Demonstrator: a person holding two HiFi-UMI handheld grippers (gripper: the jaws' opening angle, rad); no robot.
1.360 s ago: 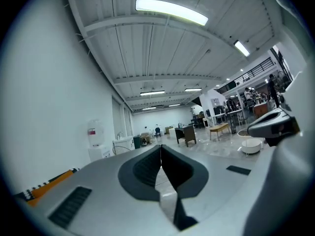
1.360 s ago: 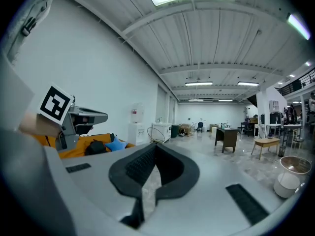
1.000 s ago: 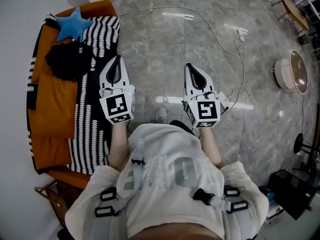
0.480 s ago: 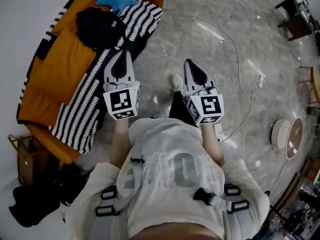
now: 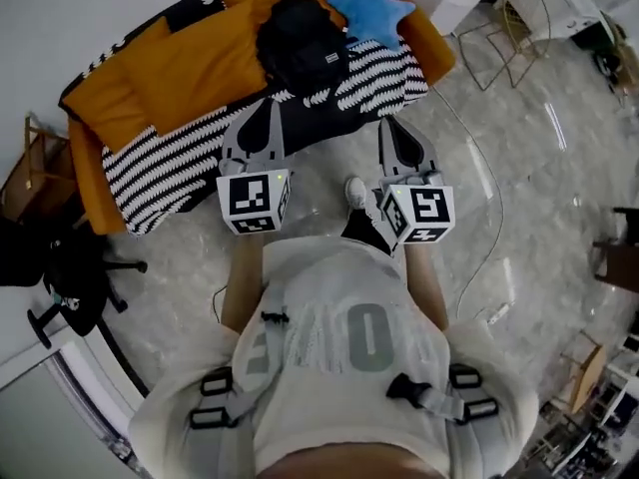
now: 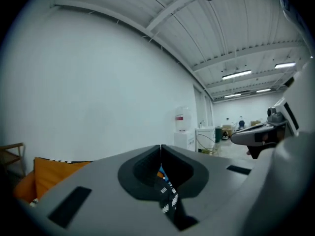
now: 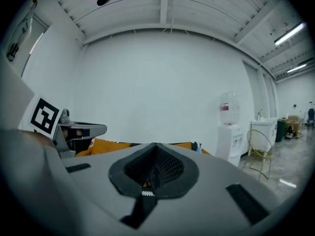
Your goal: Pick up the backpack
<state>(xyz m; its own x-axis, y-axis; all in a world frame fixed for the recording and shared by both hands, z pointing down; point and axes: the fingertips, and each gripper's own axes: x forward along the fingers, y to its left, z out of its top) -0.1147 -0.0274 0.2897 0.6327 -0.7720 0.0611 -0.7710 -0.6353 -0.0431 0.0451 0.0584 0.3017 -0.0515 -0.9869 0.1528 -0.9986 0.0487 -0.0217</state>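
My left gripper (image 5: 266,108) has its jaws pressed together on nothing; my right gripper (image 5: 391,126) is closed and empty too. Both point at the striped blanket (image 5: 170,163) draped over the orange sofa (image 5: 150,78). The black backpack (image 5: 300,43) lies on it just beyond them, beside a blue star cushion (image 5: 371,10).

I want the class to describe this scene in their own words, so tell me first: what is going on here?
A person stands facing an orange sofa draped with a striped blanket, a gripper in each hand. The left gripper and right gripper point toward the sofa, jaws shut and empty. The black backpack lies untouched on the sofa, beside a blue star cushion; neither gripper has reached it.
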